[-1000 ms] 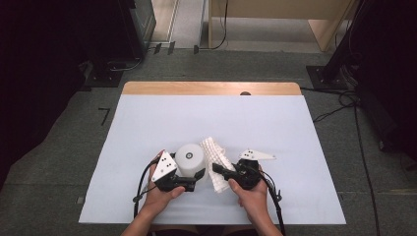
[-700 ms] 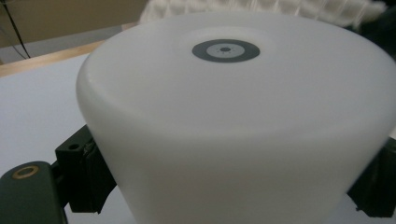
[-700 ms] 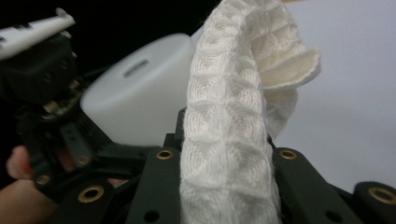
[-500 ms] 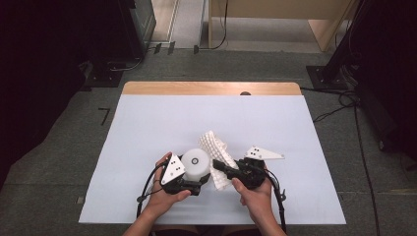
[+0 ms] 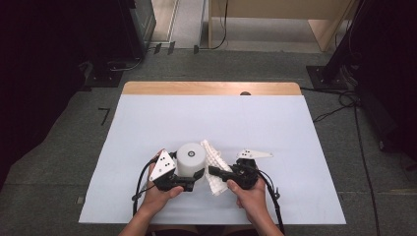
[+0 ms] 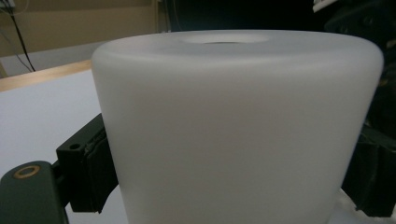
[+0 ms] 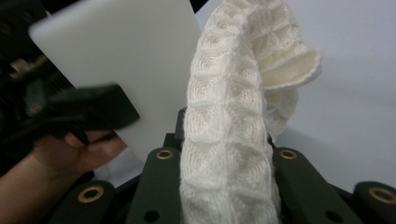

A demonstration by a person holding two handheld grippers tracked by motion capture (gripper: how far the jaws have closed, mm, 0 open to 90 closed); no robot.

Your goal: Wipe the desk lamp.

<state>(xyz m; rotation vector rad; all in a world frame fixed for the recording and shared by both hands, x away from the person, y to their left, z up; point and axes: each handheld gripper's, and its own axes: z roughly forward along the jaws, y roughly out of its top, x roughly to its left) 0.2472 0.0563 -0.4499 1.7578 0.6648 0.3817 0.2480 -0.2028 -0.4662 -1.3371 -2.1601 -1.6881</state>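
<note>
A pale blue-white table (image 5: pixel 147 128) with a light wooden strip along its far edge carries the work, which sits toward six o'clock on its top. There stands a matte white cylinder (image 5: pixel 191 158), smooth-walled with a rounded shoulder and a small dark-centred dimple in its flat top; the left gripper view shows the frosted, slightly translucent look of its wall (image 6: pixel 233 140) and the shallow recess on top. The left gripper (image 5: pixel 189 181) has its two black jaws closed against the cylinder's lower wall, one on either side, as the left gripper view makes plain with a black pad pressed at each flank. At three o'clock of the cylinder, touching it, a white waffle-weave cloth (image 5: pixel 212 164) lies folded into a narrow strip running from twelve to six o'clock. The right gripper (image 5: pixel 216 172) has its jaws clamped tight on the cloth's near end. From above the cloth reads as a bumpy band; the right gripper view brings out its knitted square cells, soft thick body and a folded lip curling over at the top (image 7: pixel 229 121), with the cylinder's plain wall (image 7: pixel 126 60) at ten o'clock behind it. A grey three-cornered plate tops each gripper, and black cables trail back beside the person's hands.
</note>
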